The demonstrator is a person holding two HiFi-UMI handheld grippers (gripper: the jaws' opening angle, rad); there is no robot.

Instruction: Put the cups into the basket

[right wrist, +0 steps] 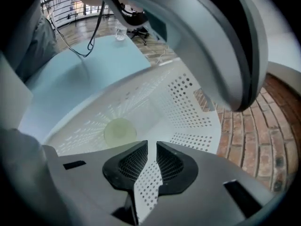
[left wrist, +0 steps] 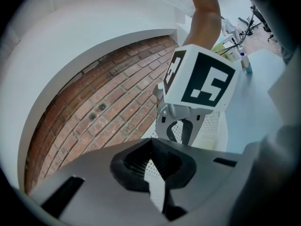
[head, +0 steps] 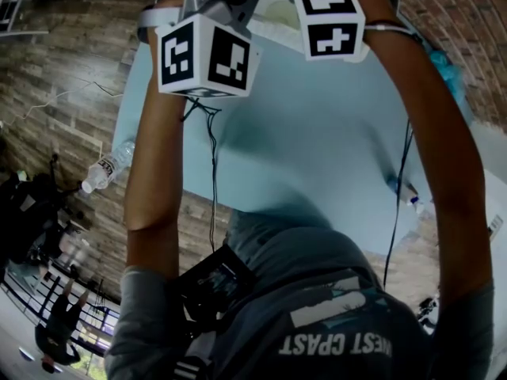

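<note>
On the basket (right wrist: 188, 102) floor lies a pale cup (right wrist: 120, 132), likely light, thin, best pinched at the rim; left gripper (left wrist: 151, 161) and right gripper (right wrist: 151, 154) hang empty, jaws barely apart.

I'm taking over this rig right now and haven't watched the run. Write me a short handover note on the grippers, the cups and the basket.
Left gripper: jaws a little apart, nothing between them, aimed toward the basket.
Right gripper: above the basket and pointing down into it, jaws apart and empty.
Things: the white perforated basket stands on the light blue table, and one pale cup lies on its bottom.
Done: that cup is in.
Left: no other cup shows clearly in any view. Look over the table for more before you stop.
</note>
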